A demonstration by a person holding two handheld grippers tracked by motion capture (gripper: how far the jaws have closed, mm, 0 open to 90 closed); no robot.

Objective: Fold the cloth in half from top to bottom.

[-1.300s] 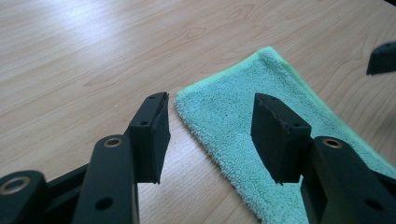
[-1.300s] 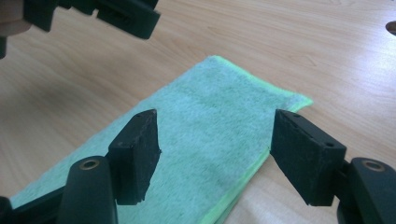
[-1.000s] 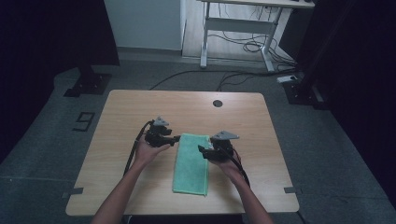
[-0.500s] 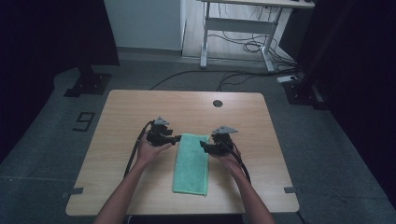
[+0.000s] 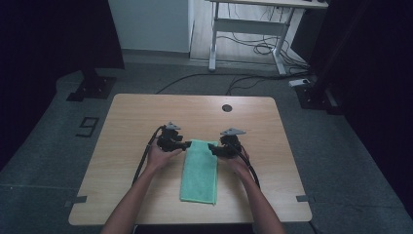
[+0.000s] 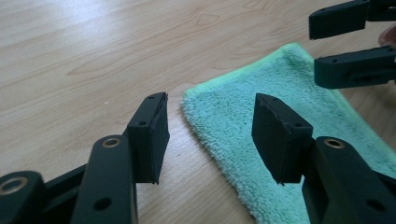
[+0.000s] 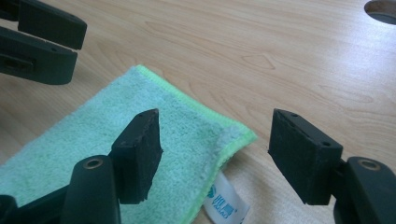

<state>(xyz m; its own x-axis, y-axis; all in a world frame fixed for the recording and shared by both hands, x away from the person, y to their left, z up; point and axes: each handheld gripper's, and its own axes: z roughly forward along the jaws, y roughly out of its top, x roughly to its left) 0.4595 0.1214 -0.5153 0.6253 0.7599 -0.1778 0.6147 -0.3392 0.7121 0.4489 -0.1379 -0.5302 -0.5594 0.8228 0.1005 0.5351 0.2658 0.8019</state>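
Green towel (image 5: 199,170) folded into a long strip, flat on wooden table (image 5: 146,117), lengthwise toward the person, a little nearer the near edge than the middle. Far short end between the two grippers.

Left gripper (image 5: 186,145) at far left corner of towel; jaws spread wide, nothing between the pads. Seen along its own jaws (image 6: 210,135): corner just ahead, bare wood under the left pad, terry under the right one. Contact with cloth not resolvable; looks slightly above it.

Right gripper (image 5: 211,147) at far right corner, jaws likewise wide, empty. Own view (image 7: 212,156): corner with lighter green hem between the pads, white label (image 7: 226,200) with blue print sticking out from under the edge.

Round hole (image 5: 226,107) in tabletop beyond the grippers, well apart from towel. Cables trailing back along both forearms.
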